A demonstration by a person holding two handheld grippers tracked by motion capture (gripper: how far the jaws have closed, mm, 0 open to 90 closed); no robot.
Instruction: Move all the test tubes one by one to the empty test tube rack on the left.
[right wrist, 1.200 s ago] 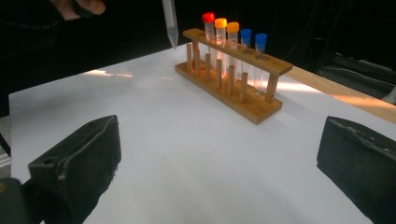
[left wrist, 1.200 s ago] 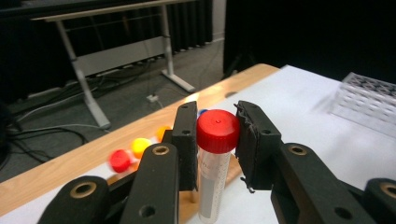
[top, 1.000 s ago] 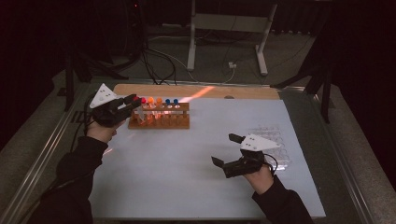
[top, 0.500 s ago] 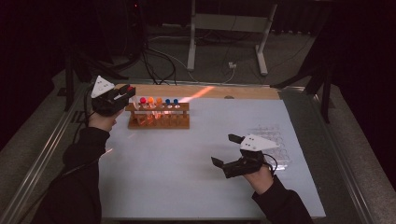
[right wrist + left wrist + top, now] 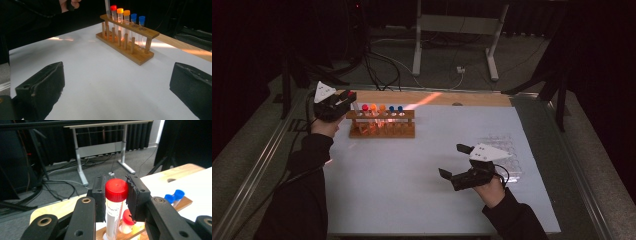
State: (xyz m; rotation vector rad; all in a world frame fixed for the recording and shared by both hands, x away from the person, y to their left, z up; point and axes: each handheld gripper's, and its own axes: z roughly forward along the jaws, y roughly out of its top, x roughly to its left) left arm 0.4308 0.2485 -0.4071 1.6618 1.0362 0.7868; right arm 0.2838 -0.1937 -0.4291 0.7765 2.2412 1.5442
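On the white surface point(image 5: 412, 185), your left gripper point(image 5: 117, 195) fingers clamp a red-capped tube point(image 5: 115, 205) nearly seated in the rack point(image 5: 382, 131); right gripper point(image 5: 460, 166) fingers gape empty.

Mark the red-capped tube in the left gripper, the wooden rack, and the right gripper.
red-capped tube point(image 5: 116, 189), left gripper view, on its cap.
wooden rack point(image 5: 140, 57), right gripper view, on its base.
right gripper point(image 5: 451, 160), high view, between its fingertips.

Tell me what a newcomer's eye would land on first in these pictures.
The wooden test-tube rack at the far left of the white table, its tubes capped red, orange and blue. At its left end the left gripper is clamped on a red-capped tube, its foot at the rack. Near the front right, the right gripper hangs open beside a clear well plate.
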